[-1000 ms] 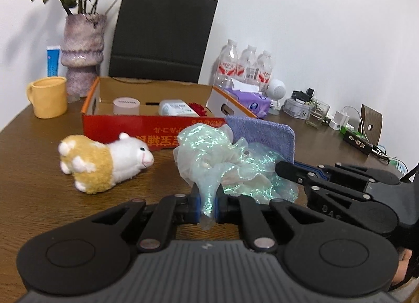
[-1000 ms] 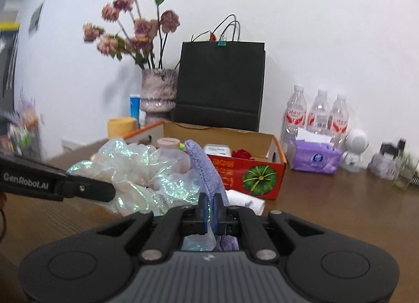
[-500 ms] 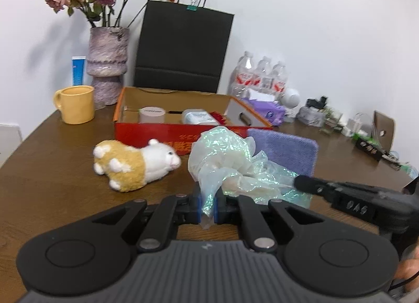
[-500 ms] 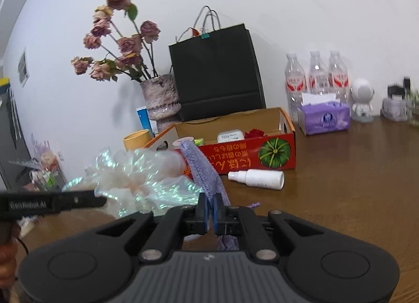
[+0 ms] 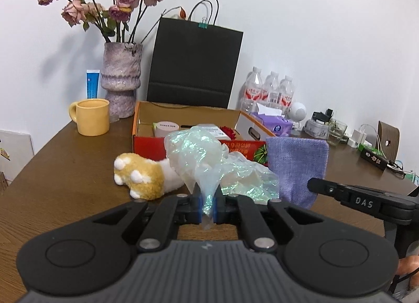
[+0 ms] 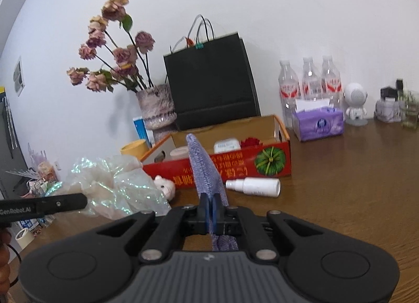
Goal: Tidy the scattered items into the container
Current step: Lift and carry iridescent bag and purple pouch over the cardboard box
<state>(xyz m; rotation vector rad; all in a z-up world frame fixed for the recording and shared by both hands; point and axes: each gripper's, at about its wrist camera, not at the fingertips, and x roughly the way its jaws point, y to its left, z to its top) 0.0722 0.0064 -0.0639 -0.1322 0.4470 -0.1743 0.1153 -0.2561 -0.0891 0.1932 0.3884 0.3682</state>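
Presently: left claw [image 5: 208, 207] clamped on a thin corner of the crinkly wrap [image 5: 209, 161], bulk of it ballooning forward, held above the tabletop [image 5: 65, 172] just short of the box [image 5: 188, 143]. Right claw [image 6: 211, 211] pinched on the edge of the purple cloth [image 6: 204, 167], cloth standing up edge-on, also short of the box and to the wrap's right.

Still on the tabletop: plush toy [image 5: 142, 174] lying in front of the box, partly hidden behind the wrap; white spray bottle [image 6: 252, 186] on its side, near the box front.

Risks, as judged:
- Grip on wrap looks slim; slippery film likely to slide free mid-carry and land outside the box.
- Wrap springy; could puff back over the box rim once released, or catch on the near wall.
- Loose bulk might brush the plush toy and drag it.
- Both claws close together; possible collision over the box opening.
- Cloth hanging low under the right claw, could snag the box front.
- Box already holding a round tin [image 5: 166, 128], a white case [image 6: 227, 145] and something red; room getting tight.
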